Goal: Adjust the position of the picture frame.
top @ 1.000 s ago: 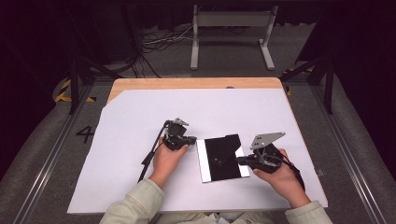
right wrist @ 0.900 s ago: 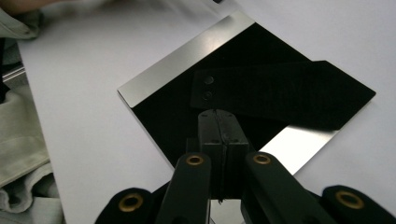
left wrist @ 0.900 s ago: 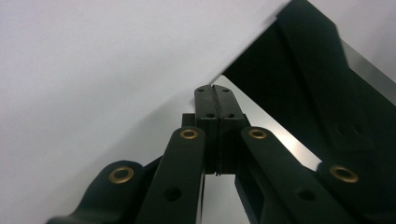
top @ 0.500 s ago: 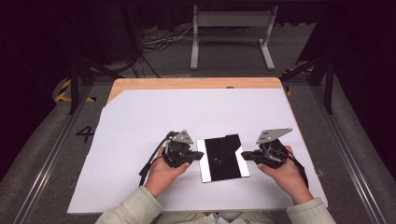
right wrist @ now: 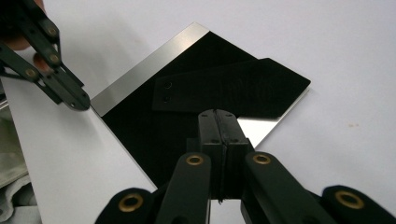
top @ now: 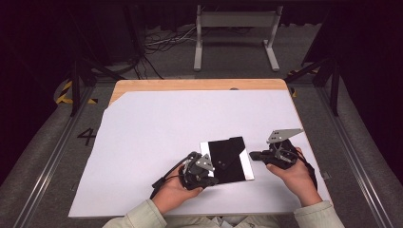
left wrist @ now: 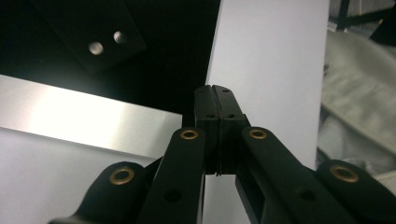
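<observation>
A flat black panel [top: 227, 156] with shiny silver strips along two sides lies on the white sheet [top: 166, 128]. On it rests a flat black piece [right wrist: 233, 88] with two small holes. My left gripper [top: 214, 180] is shut and empty, its tip at the panel's near left corner; in the left gripper view the left gripper [left wrist: 215, 93] points over the edge where the black panel [left wrist: 163, 56] meets the sheet. My right gripper [top: 252, 155] is shut and empty at the panel's right edge; seen along its own jaws, the right gripper [right wrist: 218, 116] sits over the panel's near corner.
The white sheet covers most of a wooden table [top: 199, 84], with a bare wood strip at the far edge. Beyond the table stand a grey metal frame [top: 235, 28] and cables on the floor. Pale sleeves [top: 142, 216] come in at the near edge.
My left hand has come toward the near edge and slightly right, from the panel's upper left to its near left corner. The right hand has stayed at the right edge.
</observation>
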`<state>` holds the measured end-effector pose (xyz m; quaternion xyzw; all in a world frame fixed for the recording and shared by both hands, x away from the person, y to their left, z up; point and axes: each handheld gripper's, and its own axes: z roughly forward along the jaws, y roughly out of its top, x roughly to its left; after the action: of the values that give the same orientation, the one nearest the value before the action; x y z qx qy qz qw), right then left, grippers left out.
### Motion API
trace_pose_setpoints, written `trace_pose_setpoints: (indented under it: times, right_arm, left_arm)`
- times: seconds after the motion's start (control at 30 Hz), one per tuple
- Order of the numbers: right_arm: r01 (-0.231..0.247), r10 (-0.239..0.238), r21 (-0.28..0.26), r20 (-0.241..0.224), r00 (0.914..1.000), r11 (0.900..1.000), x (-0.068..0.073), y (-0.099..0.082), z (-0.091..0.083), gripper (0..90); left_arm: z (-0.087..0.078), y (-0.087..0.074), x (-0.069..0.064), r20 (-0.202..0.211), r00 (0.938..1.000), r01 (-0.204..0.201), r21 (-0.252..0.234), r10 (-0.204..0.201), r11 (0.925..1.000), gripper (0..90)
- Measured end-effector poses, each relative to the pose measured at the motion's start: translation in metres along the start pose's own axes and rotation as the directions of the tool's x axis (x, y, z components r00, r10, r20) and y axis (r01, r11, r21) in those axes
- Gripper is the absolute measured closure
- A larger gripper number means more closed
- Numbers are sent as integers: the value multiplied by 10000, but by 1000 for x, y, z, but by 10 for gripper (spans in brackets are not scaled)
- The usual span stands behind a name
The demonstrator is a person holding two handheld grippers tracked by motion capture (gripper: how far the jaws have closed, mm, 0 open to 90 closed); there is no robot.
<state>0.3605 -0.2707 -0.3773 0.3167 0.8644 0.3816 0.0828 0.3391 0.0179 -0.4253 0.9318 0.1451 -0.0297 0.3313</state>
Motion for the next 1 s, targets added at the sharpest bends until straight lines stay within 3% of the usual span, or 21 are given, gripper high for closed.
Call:
trace_pose_setpoints:
  times: [0.2, 0.23, 0.4, 0.57, 0.63, 0.67, 0.7, 0.73, 0.83, 0.93, 1.0]
  right_arm:
    - [-47, 47, -40, -21, 10000, 10000, -1, 0, -1, 900]
    - [-47, 47, -47, -38, 10000, 10000, -1, 0, -1, 900]
    - [4, -5, -90, -88, 10000, 10000, 0, 0, -1, 900]
    - [-7, 6, -114, -70, 10000, 9999, -1, 0, -2, 900]
    - [-15, 15, -119, -63, 10000, 9999, -1, 0, -3, 900]
    - [-17, 16, -126, -48, 10000, 9999, -1, 0, -3, 900]
    - [-17, 16, -126, -48, 10000, 9999, -1, 0, -3, 900]
    - [-17, 16, -134, -40, 10000, 9999, -2, 0, -3, 900]
    - [-31, 30, -112, -32, 10000, 9999, -2, 0, -3, 900]
    - [-43, 43, -78, -16, 10000, 10000, -4, 1, -1, 900]
    - [-67, 68, -56, 112, 9999, 10000, -6, 2, -1, 900]
  left_arm:
    - [8, -1, -1, 160, 9995, -296, 530, 288, 9982, 900]
    - [10, -1, -1, 28, 9988, -485, 758, 484, 9959, 900]
    - [9, -2, 1, -2, 9990, -445, 852, 447, 9954, 900]
    - [8, 1, -3, -341, 9970, -649, 1102, 691, 9918, 900]
    - [7, 0, 0, -392, 9977, -501, 1098, 547, 9927, 900]
    - [4, -2, 5, -736, 9965, -303, 1126, 387, 9932, 900]
    - [4, -2, 5, -736, 9965, -303, 1126, 387, 9932, 900]
    - [1, -4, 11, -1011, 9947, -94, 1119, 208, 9937, 900]
    - [-1, -5, 19, -1176, 9930, 184, 974, -69, 9951, 900]
    - [-1, -5, 26, -1452, 9888, 460, 763, -346, 9960, 900]
    - [1, -3, 32, -1760, 9824, 721, 510, -621, 9961, 900]
